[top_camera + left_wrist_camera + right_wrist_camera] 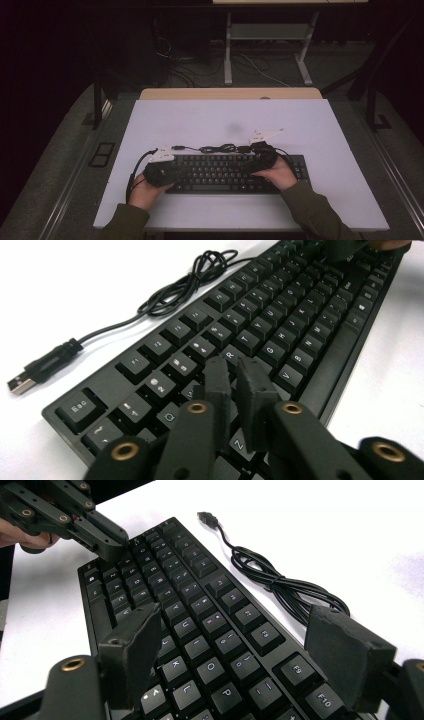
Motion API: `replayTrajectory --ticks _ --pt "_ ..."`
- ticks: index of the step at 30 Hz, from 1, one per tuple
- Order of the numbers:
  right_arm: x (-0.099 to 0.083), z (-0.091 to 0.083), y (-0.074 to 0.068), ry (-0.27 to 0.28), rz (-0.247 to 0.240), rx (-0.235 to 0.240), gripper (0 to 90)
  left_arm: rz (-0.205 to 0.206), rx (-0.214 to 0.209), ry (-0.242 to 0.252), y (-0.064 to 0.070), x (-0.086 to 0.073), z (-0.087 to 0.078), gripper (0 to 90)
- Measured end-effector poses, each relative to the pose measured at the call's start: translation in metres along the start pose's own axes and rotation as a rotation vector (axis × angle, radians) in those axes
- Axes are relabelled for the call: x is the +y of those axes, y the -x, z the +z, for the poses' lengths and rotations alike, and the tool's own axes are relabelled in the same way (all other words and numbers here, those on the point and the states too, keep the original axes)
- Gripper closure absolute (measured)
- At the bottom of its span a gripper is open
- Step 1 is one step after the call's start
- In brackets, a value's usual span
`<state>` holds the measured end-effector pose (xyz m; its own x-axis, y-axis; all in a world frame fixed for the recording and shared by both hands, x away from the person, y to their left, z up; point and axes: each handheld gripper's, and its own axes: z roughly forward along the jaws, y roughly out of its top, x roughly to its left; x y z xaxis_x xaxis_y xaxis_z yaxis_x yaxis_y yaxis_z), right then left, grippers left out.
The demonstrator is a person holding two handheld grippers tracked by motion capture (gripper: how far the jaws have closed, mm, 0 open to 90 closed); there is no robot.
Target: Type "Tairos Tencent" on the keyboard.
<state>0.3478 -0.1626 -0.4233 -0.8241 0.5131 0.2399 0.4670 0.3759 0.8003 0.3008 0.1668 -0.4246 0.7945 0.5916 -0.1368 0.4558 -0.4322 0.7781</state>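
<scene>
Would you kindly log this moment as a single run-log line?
left gripper: shut, over keyboard left end | right gripper: open, over right half | USB cable: loose on table behind keyboard

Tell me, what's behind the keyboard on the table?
Behind the keyboard lies its bundled black cable with a USB plug on the white table. The grippers cover part of its back edge.

Dim light is leaving the room around the white table nearly black in the high view, while the gripper views are blowing that table out bright and blurring the keyboard's far keys.
</scene>
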Motion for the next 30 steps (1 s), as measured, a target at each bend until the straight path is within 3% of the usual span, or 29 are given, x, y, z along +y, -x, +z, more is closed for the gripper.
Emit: replayTrajectory --ticks 19,23,30 --pt "-0.001 0.001 0.000 -0.002 -0.005 -0.003 20.4 0.005 -0.005 -0.054 0.000 -0.002 0.011 89.2" --pt "0.000 0.000 0.000 0.002 -0.002 -0.005 20.3 0.026 0.001 -0.077 0.000 -0.002 0.013 89.2" --pt "0.001 -0.003 -0.001 0.012 -0.005 -0.008 20.2 0.028 0.003 -0.079 0.001 -0.002 0.014 89.3"
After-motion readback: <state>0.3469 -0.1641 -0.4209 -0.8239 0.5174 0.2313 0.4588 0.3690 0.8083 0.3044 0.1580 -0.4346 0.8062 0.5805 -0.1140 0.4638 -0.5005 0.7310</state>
